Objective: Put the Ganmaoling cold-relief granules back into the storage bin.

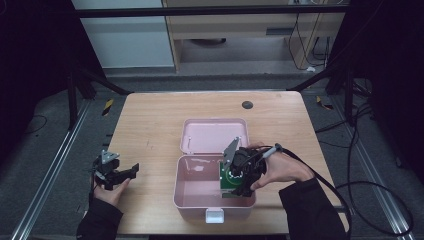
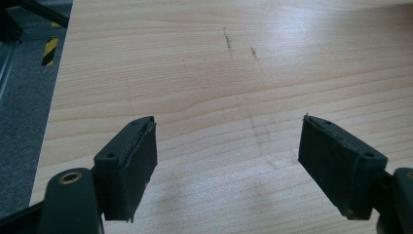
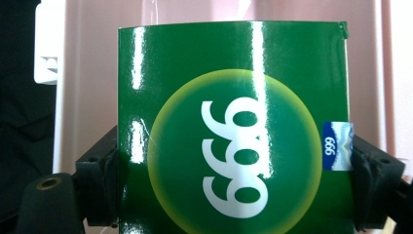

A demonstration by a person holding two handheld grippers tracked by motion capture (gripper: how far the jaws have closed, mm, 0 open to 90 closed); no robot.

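An open pink plastic case (image 1: 200, 192) sits mid-table with its lid (image 1: 214, 135) laid back. My right gripper (image 1: 240, 177) is inside the case's right half, shut on a glossy green box (image 1: 231, 179). In the right gripper view the green box (image 3: 234, 126) carries a yellow-green circle with white "999", and my right gripper (image 3: 234, 180) pinches it by both side edges, with the case's pink wall (image 3: 87, 73) behind. My left gripper (image 1: 122, 173) rests at the table's left, open. In the left gripper view the left gripper (image 2: 228, 165) has only bare wood between its pads.
The wooden table (image 1: 150, 125) has a dark round grommet (image 1: 247, 104) near its far edge. A white latch (image 1: 215, 215) sticks out from the case's front. The right gripper's black cable (image 1: 360, 195) trails off the table's right side.
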